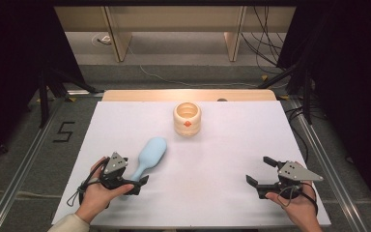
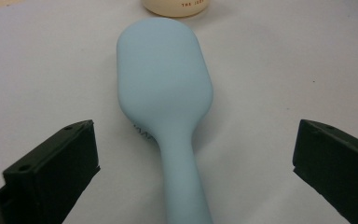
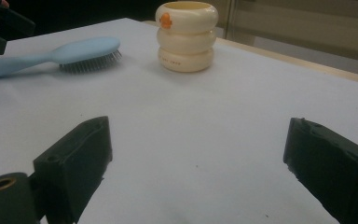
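The left hand-held gripper stands open astride the blue hairbrush handle at 7 o'clock on the bench; next, I judge, it must close. The right hand-held gripper waits open.

The right claw has its two black jaws spread wide over bare white desk, with nothing between them. Farther off, a pale blue hairbrush lies bristles down, its handle running to the left edge. Near it to the right stands a cream ribbed cup bearing an orange mark.
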The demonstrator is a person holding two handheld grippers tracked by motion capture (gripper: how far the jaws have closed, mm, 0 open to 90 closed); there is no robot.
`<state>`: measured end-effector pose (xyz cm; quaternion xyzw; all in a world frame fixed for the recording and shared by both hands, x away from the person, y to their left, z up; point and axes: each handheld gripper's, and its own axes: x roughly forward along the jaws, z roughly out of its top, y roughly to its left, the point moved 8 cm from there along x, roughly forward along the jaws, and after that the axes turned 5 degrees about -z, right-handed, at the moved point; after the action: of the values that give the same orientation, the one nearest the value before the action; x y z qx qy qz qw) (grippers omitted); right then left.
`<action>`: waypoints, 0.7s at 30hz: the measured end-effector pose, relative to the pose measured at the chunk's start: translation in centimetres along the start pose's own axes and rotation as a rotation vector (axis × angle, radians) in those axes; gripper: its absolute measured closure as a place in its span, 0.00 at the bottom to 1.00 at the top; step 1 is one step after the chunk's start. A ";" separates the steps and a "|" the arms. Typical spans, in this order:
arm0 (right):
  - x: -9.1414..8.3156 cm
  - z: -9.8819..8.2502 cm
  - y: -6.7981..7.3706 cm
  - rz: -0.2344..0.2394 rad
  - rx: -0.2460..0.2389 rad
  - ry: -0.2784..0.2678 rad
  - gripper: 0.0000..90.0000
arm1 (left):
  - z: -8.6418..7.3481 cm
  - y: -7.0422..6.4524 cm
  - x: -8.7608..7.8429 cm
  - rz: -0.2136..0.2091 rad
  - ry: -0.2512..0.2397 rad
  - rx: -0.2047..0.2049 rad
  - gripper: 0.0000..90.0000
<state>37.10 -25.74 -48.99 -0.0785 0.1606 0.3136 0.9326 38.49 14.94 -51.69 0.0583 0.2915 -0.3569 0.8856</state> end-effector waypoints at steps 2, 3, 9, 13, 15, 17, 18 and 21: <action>0.0 0.0 0.0 0.000 0.002 -0.001 0.10 | 0.0 0.0 0.0 0.003 -0.001 0.005 0.00; 0.0 0.0 0.0 0.000 0.001 -0.001 0.10 | 0.0 0.0 0.0 0.002 -0.001 0.006 0.00; 0.0 0.0 0.0 -0.001 0.003 0.000 0.10 | 0.0 0.0 0.0 0.007 -0.001 0.005 0.00; 0.0 0.0 0.0 -0.002 0.003 -0.001 0.10 | 0.1 0.1 -0.1 0.014 -0.003 0.012 0.00; 0.0 0.0 0.0 -0.001 0.003 0.000 0.10 | 0.1 0.0 -0.1 0.013 -0.004 0.012 0.00; -0.1 0.0 0.0 -0.002 0.007 -0.001 0.10 | 0.2 0.0 -0.1 0.013 -0.006 0.015 0.00; -0.1 0.0 0.0 -0.002 0.008 -0.003 0.10 | 0.2 0.0 -0.1 0.006 -0.008 0.010 0.00; -0.1 0.1 0.0 -0.001 0.009 -0.004 0.10 | 0.3 0.0 -0.2 0.006 -0.018 0.011 0.00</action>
<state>37.07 -25.75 -48.91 -0.0738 0.1600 0.3124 0.9335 38.52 14.90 -51.34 0.0611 0.2812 -0.3562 0.8890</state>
